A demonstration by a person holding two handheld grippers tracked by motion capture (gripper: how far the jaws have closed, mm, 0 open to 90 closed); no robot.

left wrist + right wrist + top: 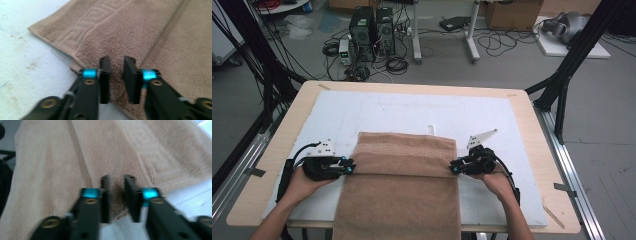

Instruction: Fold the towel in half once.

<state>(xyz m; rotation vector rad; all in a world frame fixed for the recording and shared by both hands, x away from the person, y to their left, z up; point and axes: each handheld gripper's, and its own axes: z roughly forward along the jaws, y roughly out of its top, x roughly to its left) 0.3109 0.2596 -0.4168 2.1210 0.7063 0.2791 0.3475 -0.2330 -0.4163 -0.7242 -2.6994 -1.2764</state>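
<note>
Two claws, left claw [350,166] and right claw [453,167], parted at the folded brown towel [399,185] on the desk [532,150]. Greek-key border seen close up; long axis toward the near edge, overhanging.

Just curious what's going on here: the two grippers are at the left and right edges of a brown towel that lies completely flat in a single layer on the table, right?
Not quite. The towel is not in a single layer: its far part is folded over, which the high view shows as a doubled band across it. The rest holds: the left gripper and right gripper are at its left and right edges, on the table.
</note>
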